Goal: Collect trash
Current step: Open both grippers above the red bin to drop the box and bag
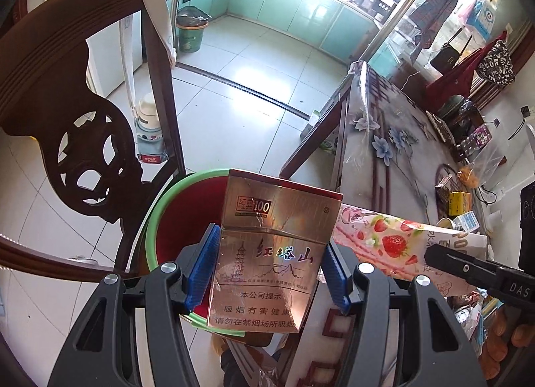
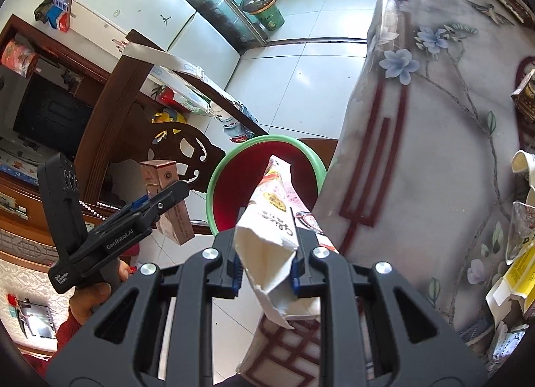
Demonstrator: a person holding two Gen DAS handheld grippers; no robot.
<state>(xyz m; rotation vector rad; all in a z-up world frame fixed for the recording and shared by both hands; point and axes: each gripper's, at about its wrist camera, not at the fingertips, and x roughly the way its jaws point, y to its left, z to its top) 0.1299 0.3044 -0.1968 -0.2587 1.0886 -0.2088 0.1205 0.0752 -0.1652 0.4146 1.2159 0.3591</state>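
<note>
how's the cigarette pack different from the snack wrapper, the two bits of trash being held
The cigarette pack is a rigid, shiny copper-coloured box keeping its shape; the snack wrapper is a limp, crumpled bag, torn open, with pink and white print. The left gripper holds the pack with its fingers well apart; the right gripper pinches the wrapper almost shut. Both are held near the red bin with the green rim.

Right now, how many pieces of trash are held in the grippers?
2. A cigarette pack sits between the left gripper pads. A flattened snack bag is pinched in the right gripper. Both hang near the green-rimmed red bin. More trash may lie on the table, partly hidden.
</note>
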